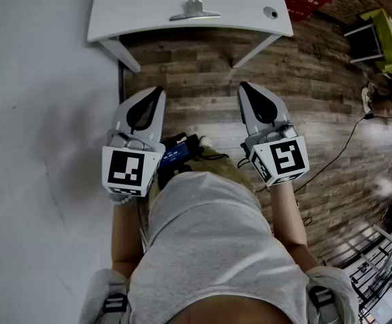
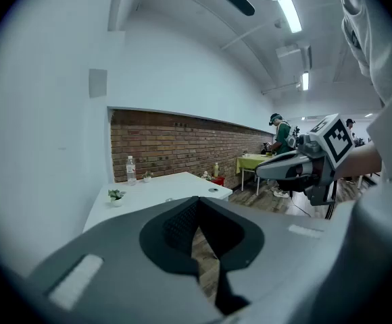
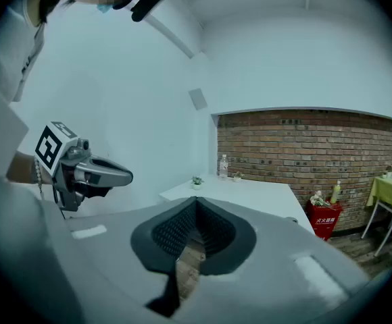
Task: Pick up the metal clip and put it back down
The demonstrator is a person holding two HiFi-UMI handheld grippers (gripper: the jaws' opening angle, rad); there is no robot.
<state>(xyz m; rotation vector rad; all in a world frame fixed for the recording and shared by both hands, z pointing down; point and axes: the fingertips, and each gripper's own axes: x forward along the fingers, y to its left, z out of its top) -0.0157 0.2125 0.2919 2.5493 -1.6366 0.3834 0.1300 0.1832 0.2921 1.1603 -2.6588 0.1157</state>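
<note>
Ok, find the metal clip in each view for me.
Head view: top centre, metal clip on the white table, near its front edge.
Left gripper view: not made out.
Right gripper view: not made out.
Shared landmark: the white table, in all three.

You have a shiny metal clip (image 1: 194, 9), a smooth matt white surface (image 1: 142, 12) and a grainy, worn wood-plank floor (image 1: 189, 73).

The right gripper (image 3: 196, 206), jaws closed on nothing, faces a white tabletop (image 3: 253, 193) before a brick wall (image 3: 317, 147).
</note>
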